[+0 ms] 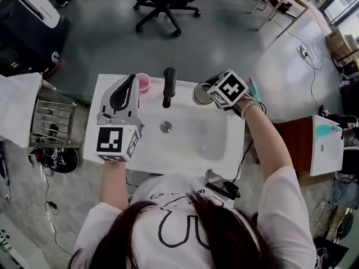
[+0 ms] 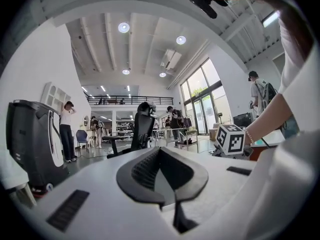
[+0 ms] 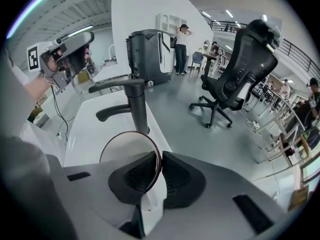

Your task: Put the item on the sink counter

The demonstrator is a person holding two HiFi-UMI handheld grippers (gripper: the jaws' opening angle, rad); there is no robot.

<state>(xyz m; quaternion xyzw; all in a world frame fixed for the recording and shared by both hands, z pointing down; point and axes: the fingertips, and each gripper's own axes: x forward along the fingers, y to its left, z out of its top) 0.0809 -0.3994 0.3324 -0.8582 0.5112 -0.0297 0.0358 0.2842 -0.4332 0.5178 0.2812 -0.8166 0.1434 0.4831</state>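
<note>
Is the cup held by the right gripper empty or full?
Empty, it seems: the right gripper view looks into the cup and shows only its bare pale inside. The right gripper pinches its rim.

Three views, one sink (image 1: pixel 193 142)
Head view looks steeply down; both gripper views face outward along their jaws, sharing the office chair (image 2: pixel 142 125).

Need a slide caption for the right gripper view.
Right tool clamped on the rim of a white cup, beside the black faucet on the sink counter.
</note>
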